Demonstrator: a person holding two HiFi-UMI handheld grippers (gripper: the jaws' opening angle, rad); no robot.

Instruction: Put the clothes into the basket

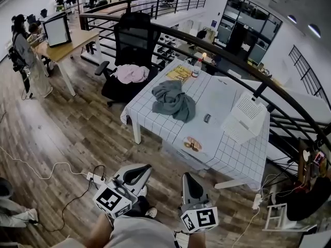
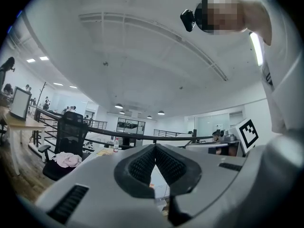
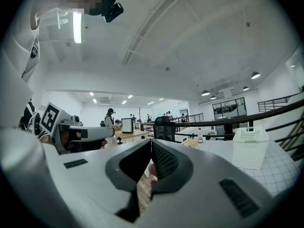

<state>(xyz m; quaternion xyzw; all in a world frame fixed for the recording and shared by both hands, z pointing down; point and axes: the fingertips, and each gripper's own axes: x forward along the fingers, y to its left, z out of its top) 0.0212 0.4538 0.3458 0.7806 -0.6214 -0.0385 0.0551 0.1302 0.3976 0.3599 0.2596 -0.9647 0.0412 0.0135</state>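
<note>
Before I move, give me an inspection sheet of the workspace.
Surface: table under a white checked cloth.
Job's things: grey garment on table; pink garment on chair; basket on table's right side.
Clutter: bottle, yellow packet, small dark item, round item near front edge.
Grippers: left gripper and right gripper both shut, empty, short of the table.
Cables: white cable and power strip on floor, left.
Surroundings: railing behind table; desk and people far left.
</note>
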